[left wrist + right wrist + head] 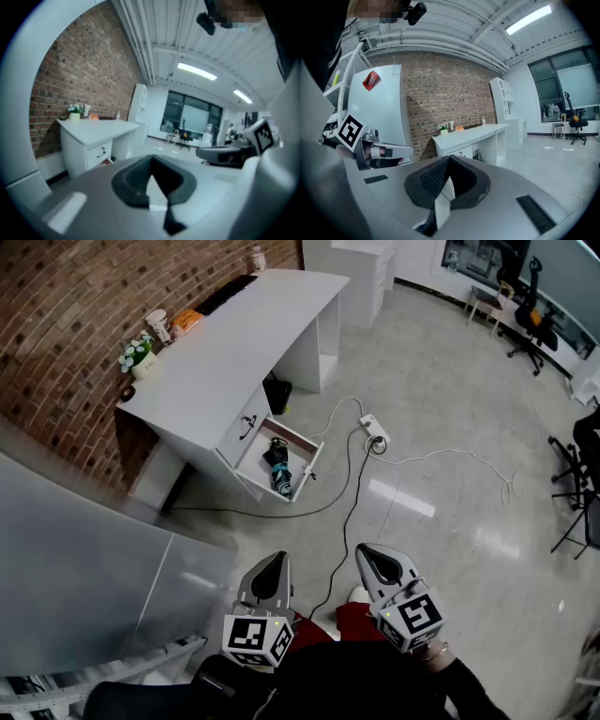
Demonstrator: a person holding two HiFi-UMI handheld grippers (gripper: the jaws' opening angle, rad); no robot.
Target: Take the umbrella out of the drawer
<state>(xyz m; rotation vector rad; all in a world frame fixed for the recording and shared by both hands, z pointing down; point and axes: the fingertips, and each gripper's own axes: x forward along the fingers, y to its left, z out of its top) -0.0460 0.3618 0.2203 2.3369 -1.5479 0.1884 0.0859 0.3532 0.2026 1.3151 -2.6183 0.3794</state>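
White table (234, 343) stands against the brick wall. Its lowest drawer (293, 433) is out over the floor, so the contents lie open from above. No pull on the handle looks needed.

Left tongs (271, 568) and right tongs (378, 563) sit low in the head view, close to the person's body, side by side and tilted slightly down. Both are clenched on nothing; each gripper view shows the pads meeting with nothing between them. Judged a carrying posture, since both are well apart from the drawer and nothing is within reach to grasp.

Umbrella (277, 468) — folded, dark with a blue patch — lies lengthwise inside the drawer, below its rim. It would have to be lifted up and out, not slid.

A black cable (349, 512) runs across the floor between the person and the drawer, with a power strip (374, 430) just beyond — likely something to step over on the approach.
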